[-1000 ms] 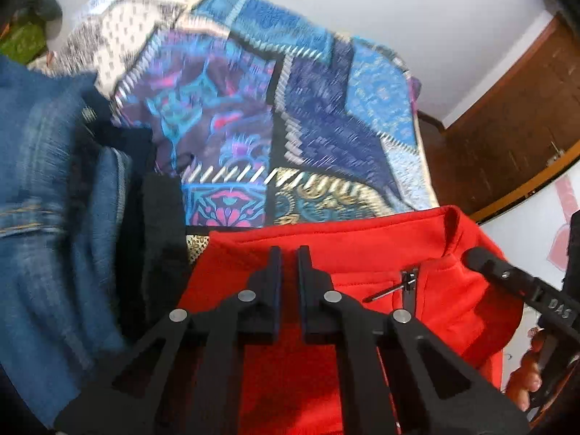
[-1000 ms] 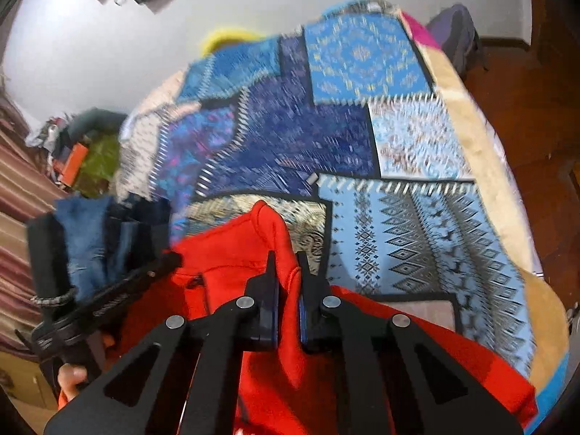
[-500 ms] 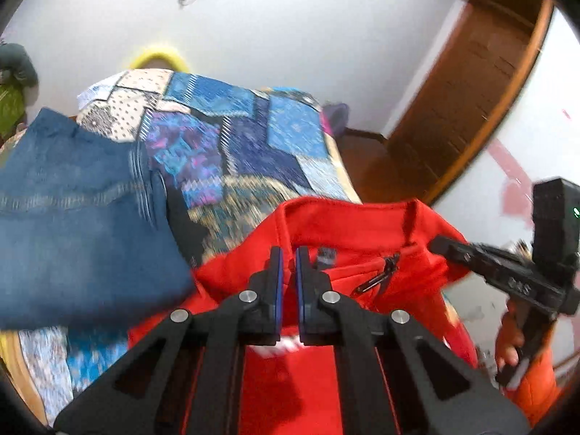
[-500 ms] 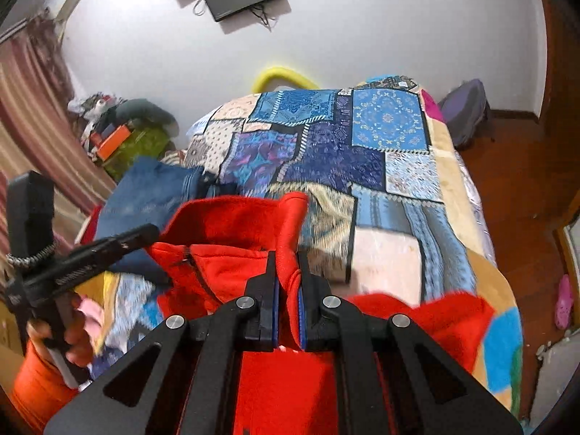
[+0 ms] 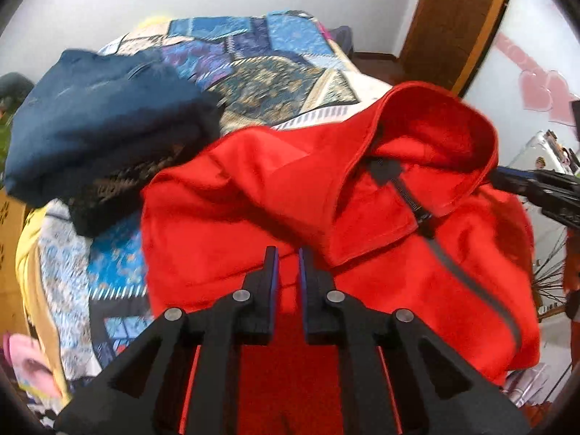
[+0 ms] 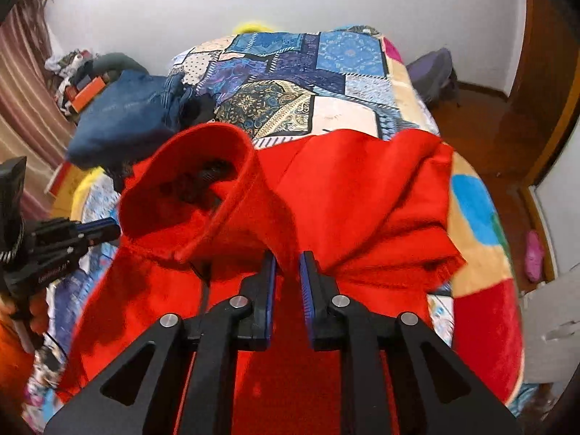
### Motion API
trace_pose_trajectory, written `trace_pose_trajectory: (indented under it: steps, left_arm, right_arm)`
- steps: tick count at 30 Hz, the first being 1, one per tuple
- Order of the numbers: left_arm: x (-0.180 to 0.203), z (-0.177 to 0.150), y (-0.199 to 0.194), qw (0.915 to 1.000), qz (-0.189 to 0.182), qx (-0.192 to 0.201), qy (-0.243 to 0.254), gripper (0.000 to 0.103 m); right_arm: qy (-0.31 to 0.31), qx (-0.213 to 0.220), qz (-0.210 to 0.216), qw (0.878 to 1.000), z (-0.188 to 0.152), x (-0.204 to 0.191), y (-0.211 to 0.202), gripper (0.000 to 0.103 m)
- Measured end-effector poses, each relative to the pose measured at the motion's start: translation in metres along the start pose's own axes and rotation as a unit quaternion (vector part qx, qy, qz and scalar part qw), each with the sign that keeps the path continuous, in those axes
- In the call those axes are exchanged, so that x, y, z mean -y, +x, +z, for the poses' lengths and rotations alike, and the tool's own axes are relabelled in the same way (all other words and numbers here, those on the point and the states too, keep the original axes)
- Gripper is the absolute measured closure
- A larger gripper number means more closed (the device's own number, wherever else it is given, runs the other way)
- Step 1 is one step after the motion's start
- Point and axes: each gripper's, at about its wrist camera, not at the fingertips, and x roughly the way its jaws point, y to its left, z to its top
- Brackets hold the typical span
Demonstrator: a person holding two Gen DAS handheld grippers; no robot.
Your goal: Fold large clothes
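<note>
Two hand-held grippers: both on my red hoodie (image 5: 362,217)
Left hand-held gripper (image 5: 287,253): narrow gap, red fabric pinched between the fingers, lower centre of frame
Right hand-held gripper (image 6: 289,257): narrow gap, a fold of hoodie clamped in it, lower centre
Hoodie: spread over near end of the bed (image 6: 348,87), hood standing open, zipper (image 5: 417,206) partly down
Jeans (image 5: 90,119): folded, upper left, on patchwork bedspread
</note>
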Motion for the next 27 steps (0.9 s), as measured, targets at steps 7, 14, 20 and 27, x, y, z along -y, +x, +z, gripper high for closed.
trace_pose_trajectory:
  steps: [7,14,20,27]
  left_arm:
    - [-0.025,0.002,-0.028,0.9969,-0.021,0.051,-0.056,0.045]
    - [-0.023,0.024,0.003,0.9978,-0.018,0.03,-0.057,0.043]
    - [-0.018,0.028,0.054,0.9968,-0.046,-0.029,-0.058,0.043]
    - [-0.04,0.043,0.073,0.9933,-0.022,-0.028,-0.11,0.043]
  right_arm:
    - [-0.014,0.047,-0.013,0.999,0.012,-0.005,-0.031,0.05]
    - [-0.047,0.053,-0.004,0.997,0.03,-0.033,-0.01,0.042]
    - [-0.042,0.013,-0.055,0.998,0.037,-0.031,0.038,0.042]
    - [-0.013,-0.009,-0.043,0.999,0.034,-0.01,0.051,0.054]
